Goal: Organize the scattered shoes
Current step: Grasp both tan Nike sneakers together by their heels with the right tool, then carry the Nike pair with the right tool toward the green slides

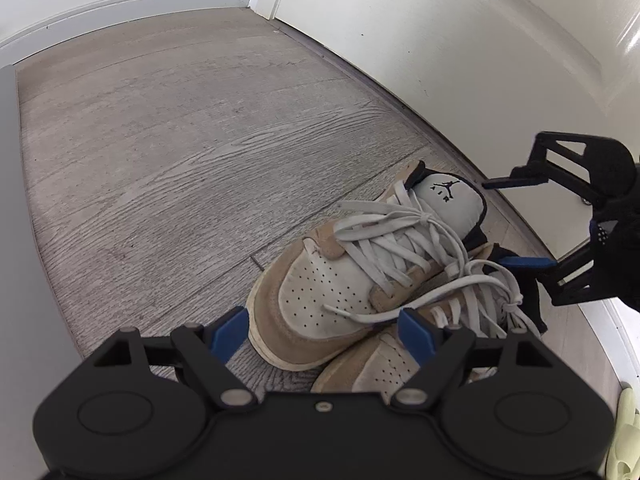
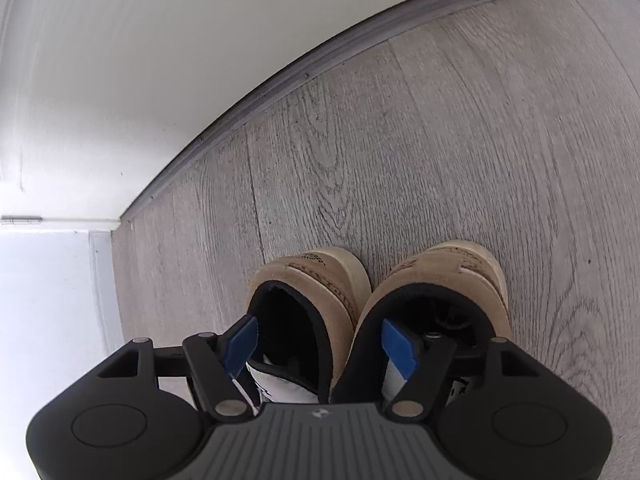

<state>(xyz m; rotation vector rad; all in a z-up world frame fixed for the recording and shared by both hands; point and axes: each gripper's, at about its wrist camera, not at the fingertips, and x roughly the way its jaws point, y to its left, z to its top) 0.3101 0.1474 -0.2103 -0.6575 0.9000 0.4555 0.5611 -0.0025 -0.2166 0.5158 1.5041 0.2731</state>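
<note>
- Left wrist view: the left hand-held gripper (image 1: 322,332) sits nearest the camera with its blue-padded fingers (image 1: 230,334) spread wide. It holds nothing; the toe of the upper sneaker (image 1: 320,280) lies in the gap between the pads, and contact cannot be confirmed.
- Left wrist view, just beyond: two tan-and-white laced sneakers rest side by side on the grey wood-grain floor (image 1: 160,160), toes toward this camera. The lower sneaker (image 1: 380,364) lies against the upper one and is partly hidden behind the gripper body.
- Only this view shows the laces, the perforated toe boxes and the printed tongue of the upper sneaker.
- Left wrist view, right edge: the right hand-held gripper (image 1: 520,220) reaches in over the heel end of the pair, fingers apart, one blue pad close to the collar of a sneaker.
- Far side of this view: a white door (image 1: 440,60) and a white baseboard (image 1: 120,8).
- Right wrist view: the right hand-held gripper (image 2: 320,346) is spread open and grips nothing. Its left pad (image 2: 240,344) sits at the black-lined opening of the left-hand sneaker (image 2: 312,292); its right pad is at the collar of the right-hand sneaker (image 2: 440,288).
- Only this view shows the tan heels and the shoe interiors.
- Beyond the heels: bare floor, then the grey door threshold (image 2: 280,80).
</note>
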